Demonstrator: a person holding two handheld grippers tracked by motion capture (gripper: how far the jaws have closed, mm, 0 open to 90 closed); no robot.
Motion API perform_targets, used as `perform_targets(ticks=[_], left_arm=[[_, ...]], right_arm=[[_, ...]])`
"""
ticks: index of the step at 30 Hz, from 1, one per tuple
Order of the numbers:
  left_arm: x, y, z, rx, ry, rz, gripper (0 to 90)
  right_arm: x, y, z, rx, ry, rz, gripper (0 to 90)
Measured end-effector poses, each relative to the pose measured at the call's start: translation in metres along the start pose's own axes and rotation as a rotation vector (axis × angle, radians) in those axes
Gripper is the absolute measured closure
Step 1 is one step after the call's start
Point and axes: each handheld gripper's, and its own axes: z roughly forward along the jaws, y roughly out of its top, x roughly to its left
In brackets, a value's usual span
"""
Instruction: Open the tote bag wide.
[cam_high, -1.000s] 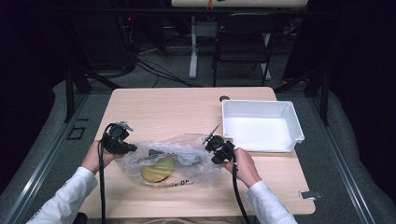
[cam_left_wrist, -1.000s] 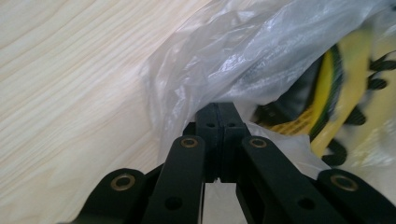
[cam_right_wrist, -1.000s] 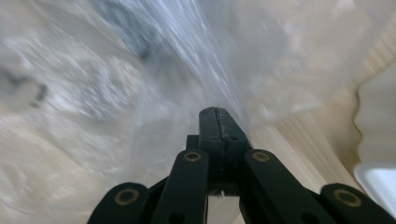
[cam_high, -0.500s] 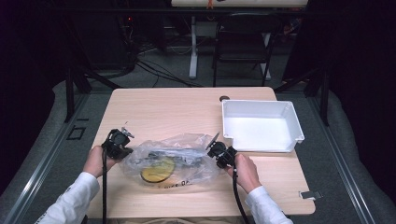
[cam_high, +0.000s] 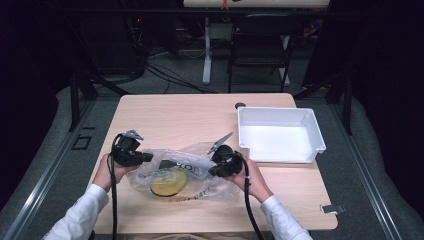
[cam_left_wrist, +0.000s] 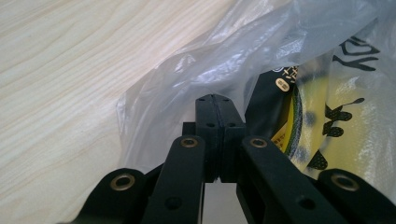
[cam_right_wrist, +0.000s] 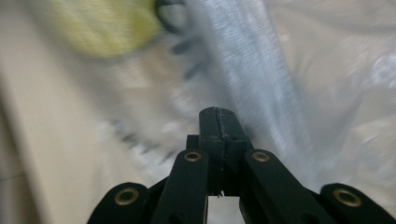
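A pale wooden table stands in a dim room with a dark chair and cables on the grey floor beyond it. Near the table's front edge lies a clear plastic bag with a round yellow packet inside. The left hand-held gripper has its jaws closed at the bag's left edge, the film bunched around their tips; the right hand-held gripper is closed too, at the bag's right side. A white tray sits to the right, apart from the bag.

white long sleeves at 7 and 5 o'clock; two black grippers, left gripper and right gripper, with brass-ringed screws, trailing black cables.
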Motion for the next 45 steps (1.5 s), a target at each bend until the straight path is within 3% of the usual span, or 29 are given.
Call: perform_targets(ticks=[1, 2, 4, 5, 10, 12, 17, 19, 21, 24, 32, 36, 38, 39, 40, 43, 45], left_arm=[[-0.001, 0.001, 0.004, 0.016, 0.014, 0.016, 90.0], [-0.001, 0.001, 0.004, 0.016, 0.014, 0.016, 90.0], [-0.001, 0.001, 0.009, 0.027, 0.022, 0.017, 90.0], [0.0, 0.001, 0.011, 0.035, 0.023, 0.021, 90.0], [0.001, 0.0, 0.02, 0.061, 0.07, 0.034, 90.0], [0.001, 0.0, 0.023, 0.072, 0.102, 0.041, 90.0], [0.004, 0.0, 0.032, 0.112, 0.169, 0.064, 90.0], [0.006, -0.001, 0.037, 0.141, 0.204, 0.068, 90.0], [0.007, -0.001, 0.039, 0.149, 0.206, 0.067, 90.0], [0.011, -0.004, 0.048, 0.193, 0.228, 0.073, 90.0], [0.016, -0.006, 0.059, 0.245, 0.265, 0.084, 90.0], [0.021, -0.009, 0.061, 0.233, 0.236, 0.051, 90.0], [0.023, -0.009, 0.055, 0.198, 0.212, 0.027, 90.0], [0.023, -0.007, 0.045, 0.144, 0.171, 0.002, 90.0], [0.022, -0.006, 0.04, 0.119, 0.155, -0.009, 90.0], [0.019, -0.005, 0.033, 0.084, 0.137, -0.012, 89.9], [0.016, -0.004, 0.031, 0.07, 0.126, -0.013, 89.9]], right_arm=[[-0.001, 0.002, 0.004, 0.008, -0.037, -0.004, 90.0], [-0.001, 0.002, 0.004, 0.008, -0.037, -0.004, 90.0], [-0.007, 0.006, 0.012, -0.02, -0.163, 0.006, 90.0], [-0.007, 0.006, 0.012, -0.02, -0.163, 0.006, 90.0], [-0.018, 0.011, 0.024, -0.005, -0.291, 0.016, 90.0], [-0.025, 0.013, 0.032, 0.033, -0.336, 0.024, 90.0], [-0.033, 0.01, 0.046, 0.092, -0.387, 0.042, 90.0], [-0.034, 0.008, 0.048, 0.127, -0.38, 0.037, 90.0], [-0.034, 0.006, 0.05, 0.12, -0.391, 0.042, 90.0], [-0.036, -0.002, 0.053, 0.17, -0.38, 0.05, 90.0], [-0.034, -0.01, 0.055, 0.229, -0.38, 0.044, 90.0], [-0.036, -0.019, 0.047, 0.25, -0.374, 0.058, 90.0], [-0.038, -0.024, 0.038, 0.201, -0.325, 0.102, 90.0], [-0.039, -0.024, 0.033, 0.172, -0.302, 0.113, 90.0], [-0.04, -0.022, 0.026, 0.14, -0.268, 0.119, 88.4], [-0.036, -0.012, 0.004, 0.026, -0.206, 0.134, 85.5], [-0.034, -0.007, -0.002, -0.002, -0.182, 0.13, 85.7]])
